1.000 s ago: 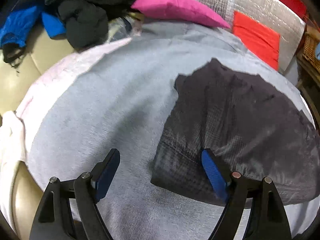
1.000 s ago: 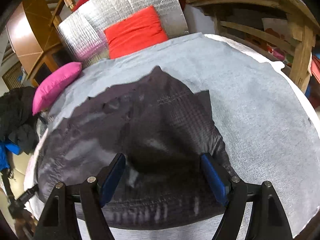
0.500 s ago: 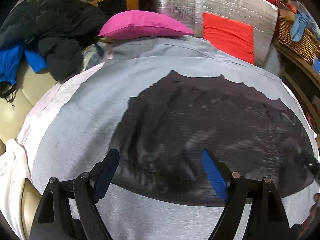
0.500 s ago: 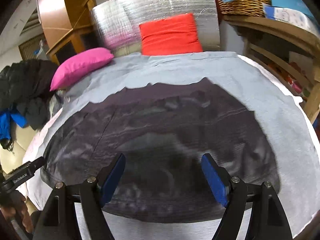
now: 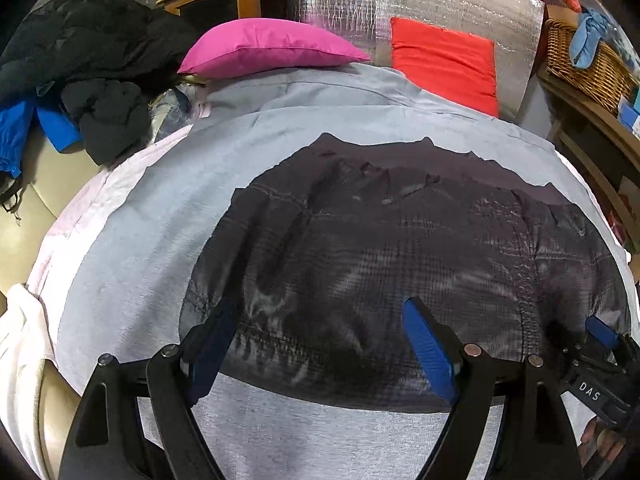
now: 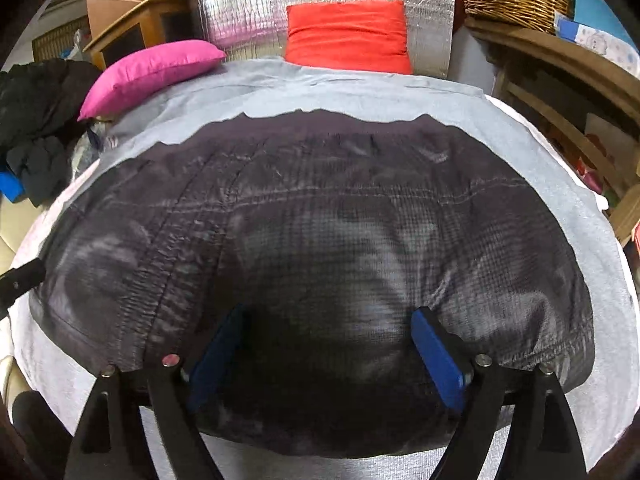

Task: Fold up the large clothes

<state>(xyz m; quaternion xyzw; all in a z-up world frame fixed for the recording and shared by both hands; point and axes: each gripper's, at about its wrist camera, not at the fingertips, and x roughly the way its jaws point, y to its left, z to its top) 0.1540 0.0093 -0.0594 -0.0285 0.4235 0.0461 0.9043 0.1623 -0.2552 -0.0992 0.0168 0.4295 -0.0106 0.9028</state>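
One dark garment (image 5: 400,248) lies spread flat on the grey sheet (image 5: 160,216), directly in front of both tongs. The left tongs (image 5: 320,352) stand wide apart over its near edge and grip nothing. The right tongs (image 6: 324,352) are also spread wide, above its near part. Beyond the garment are two cushions: one pink cushion (image 5: 268,46) and one red cushion (image 5: 444,64).

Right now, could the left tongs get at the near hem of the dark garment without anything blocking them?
Probably yes. The left tongs hang open right over the near hem of the dark garment, which lies flat on the grey sheet. Nothing sits between them; the right tongs are off to the side.
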